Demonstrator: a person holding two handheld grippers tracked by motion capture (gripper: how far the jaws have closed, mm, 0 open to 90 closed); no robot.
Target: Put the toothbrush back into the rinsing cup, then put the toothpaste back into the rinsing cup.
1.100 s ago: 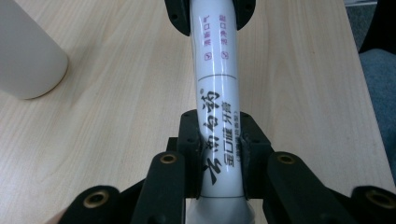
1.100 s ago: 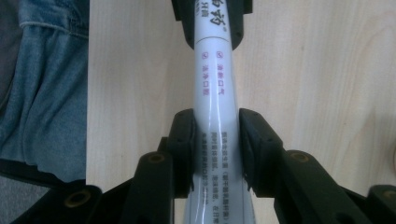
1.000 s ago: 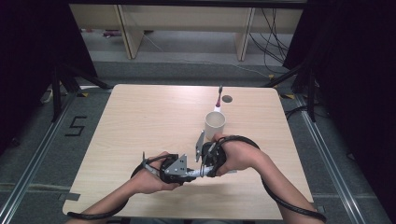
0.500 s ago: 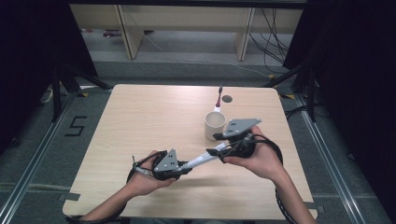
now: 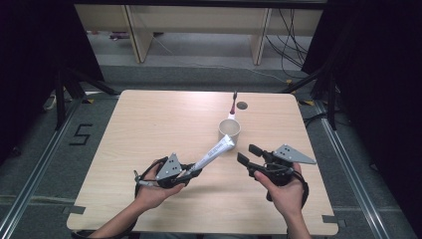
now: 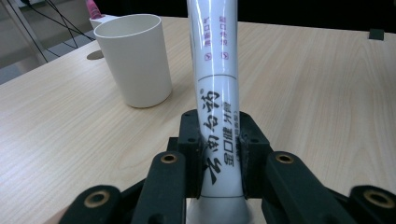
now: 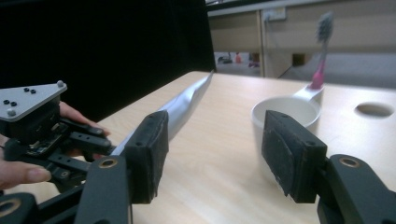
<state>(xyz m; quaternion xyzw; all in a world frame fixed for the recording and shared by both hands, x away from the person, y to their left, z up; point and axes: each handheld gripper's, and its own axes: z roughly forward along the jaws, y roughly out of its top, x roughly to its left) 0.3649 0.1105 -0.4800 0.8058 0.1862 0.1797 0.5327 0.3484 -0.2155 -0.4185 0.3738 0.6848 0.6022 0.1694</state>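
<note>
A white toothpaste tube (image 5: 214,153) with printed lettering slants up off the table toward a cream cup (image 5: 229,129). My left gripper (image 5: 191,173) is shut on its cap end; in the left gripper view the pads clamp the tube (image 6: 217,70) on both sides, with the cup (image 6: 135,60) to its left. My right gripper (image 5: 250,154) hangs right of the tube, apart from it. Its jaws have just been opening and nothing is between them (image 7: 215,154). A pink toothbrush (image 5: 233,102) stands upright in the cup's side holder.
The light wooden table (image 5: 149,124) has a round cable hole (image 5: 242,105) behind the cup. Shelving and cables lie on the floor beyond the far edge. Dark curtains flank both sides.
The right gripper has come off the tube, opened, and moved right and toward the table's front edge. The left gripper keeps its hold on the tube, which now slants toward the cup.
</note>
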